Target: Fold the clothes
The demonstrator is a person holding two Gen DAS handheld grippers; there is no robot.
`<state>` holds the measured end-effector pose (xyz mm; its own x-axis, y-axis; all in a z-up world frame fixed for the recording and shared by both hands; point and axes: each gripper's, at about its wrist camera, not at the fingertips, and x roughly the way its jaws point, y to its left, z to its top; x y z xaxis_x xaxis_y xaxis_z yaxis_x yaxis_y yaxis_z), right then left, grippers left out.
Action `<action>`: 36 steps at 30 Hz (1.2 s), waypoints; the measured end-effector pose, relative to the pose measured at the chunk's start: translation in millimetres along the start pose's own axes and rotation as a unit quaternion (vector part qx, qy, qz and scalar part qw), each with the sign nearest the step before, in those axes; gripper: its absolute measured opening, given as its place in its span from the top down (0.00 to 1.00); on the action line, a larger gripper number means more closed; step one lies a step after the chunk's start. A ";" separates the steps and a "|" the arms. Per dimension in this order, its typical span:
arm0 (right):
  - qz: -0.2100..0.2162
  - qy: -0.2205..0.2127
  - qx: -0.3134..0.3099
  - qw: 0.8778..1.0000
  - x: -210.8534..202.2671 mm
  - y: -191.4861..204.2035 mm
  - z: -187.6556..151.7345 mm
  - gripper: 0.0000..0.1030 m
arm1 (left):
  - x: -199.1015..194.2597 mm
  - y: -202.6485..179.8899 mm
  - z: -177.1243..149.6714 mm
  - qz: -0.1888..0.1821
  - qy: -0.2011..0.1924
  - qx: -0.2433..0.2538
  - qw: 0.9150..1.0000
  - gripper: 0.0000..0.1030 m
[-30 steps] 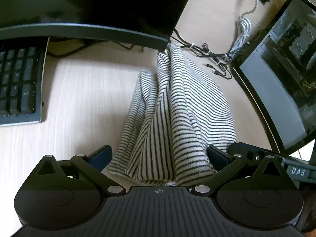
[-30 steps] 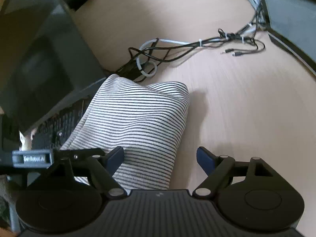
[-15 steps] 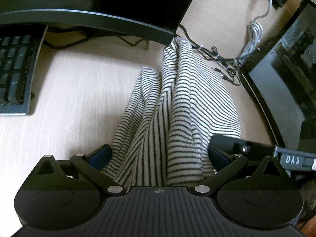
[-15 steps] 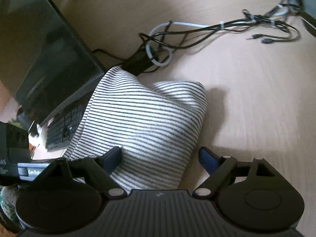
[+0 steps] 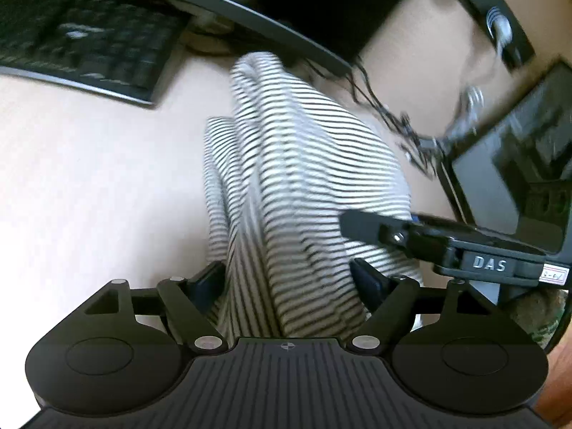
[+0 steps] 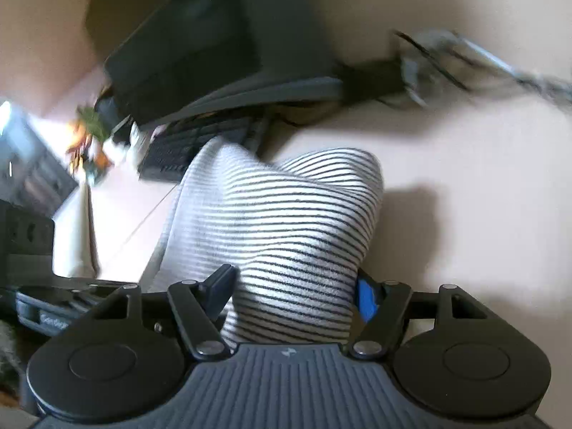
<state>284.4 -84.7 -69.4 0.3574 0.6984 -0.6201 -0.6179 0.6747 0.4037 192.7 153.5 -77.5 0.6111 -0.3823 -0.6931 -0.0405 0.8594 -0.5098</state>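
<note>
A white garment with thin black stripes (image 5: 307, 186) is bunched and lifted off the light wooden desk. My left gripper (image 5: 289, 282) is shut on its near edge, with cloth filling the gap between the fingers. My right gripper (image 6: 293, 286) is shut on another part of the same striped garment (image 6: 286, 221). The right gripper's black body with a "DAS" label (image 5: 486, 262) shows at the right of the left wrist view, touching the cloth. Both views are blurred by motion.
A black keyboard (image 5: 89, 43) lies at the far left under a curved monitor base (image 5: 250, 10). A tangle of cables (image 5: 404, 125) lies behind the garment. A dark computer case (image 5: 518, 171) stands at the right. Bare desk (image 6: 482, 186) lies to the right of the garment.
Both grippers have closed from open onto the striped garment and lifted it. Both views have swung and risen, and the right gripper has come closer to the left one.
</note>
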 end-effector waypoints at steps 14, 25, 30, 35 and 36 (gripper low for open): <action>-0.106 -0.091 -0.128 0.982 -19.5 78.3 3.2 0.49 | -21.0 25.0 19.7 0.016 -0.055 0.009 0.998 0.28; -0.125 -0.014 -0.160 0.979 7.3 110.5 -16.6 0.50 | -8.2 48.1 25.6 0.016 -0.047 -0.007 0.999 0.23; -0.085 -0.037 0.024 0.995 -18.6 51.8 -7.4 0.22 | -7.8 49.0 24.8 0.013 -0.049 -0.009 0.999 0.22; -0.046 0.008 0.119 0.992 12.7 15.9 -18.5 0.21 | -8.2 47.9 24.8 0.015 -0.049 -0.010 0.999 0.23; -0.039 0.002 0.112 0.993 11.0 17.3 -13.3 0.27 | -7.7 48.0 26.0 0.015 -0.050 -0.013 0.999 0.24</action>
<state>268.3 -68.6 -78.2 0.3952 0.6417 -0.6574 -0.4177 0.7629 0.4935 206.7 206.5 -83.4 0.6853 -0.3198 -0.6543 -0.0794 0.8603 -0.5036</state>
